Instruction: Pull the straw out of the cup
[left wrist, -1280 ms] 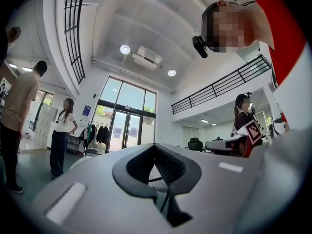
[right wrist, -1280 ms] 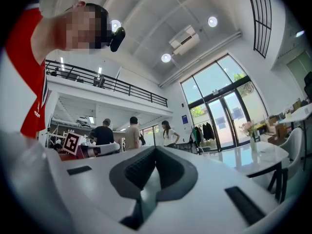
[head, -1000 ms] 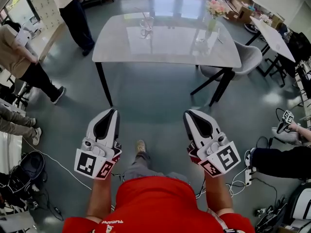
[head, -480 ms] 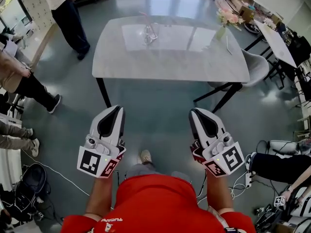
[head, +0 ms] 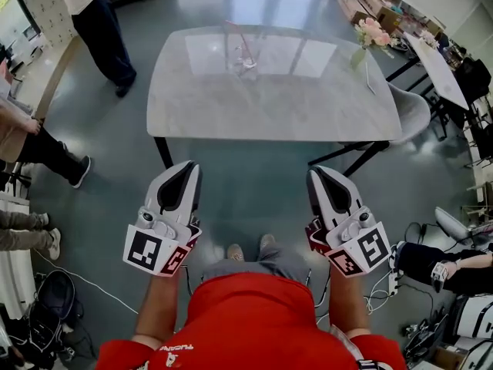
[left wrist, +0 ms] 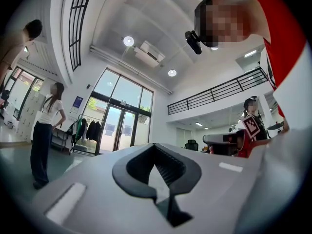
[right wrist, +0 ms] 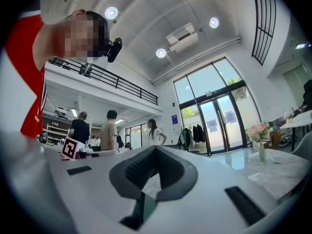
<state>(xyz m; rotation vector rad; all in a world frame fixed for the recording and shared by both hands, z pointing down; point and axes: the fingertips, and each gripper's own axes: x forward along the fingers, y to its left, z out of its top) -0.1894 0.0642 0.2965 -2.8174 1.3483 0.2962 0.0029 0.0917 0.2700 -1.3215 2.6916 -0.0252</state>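
Grey floor lies under both grippers. On the left gripper (head: 186,168) the fingers (head: 163,187) are pressed together with nothing between them, and the right gripper (head: 319,173) shows its fingers meeting the same way, also empty. Both point toward the pale surface (head: 269,106) ahead and stop short of its near edge, not touching it. Well beyond the fingers, toward the far side of that surface and between the two grippers' lines, stands the clear cup (head: 245,58) with the pink straw (head: 233,34) leaning in it.
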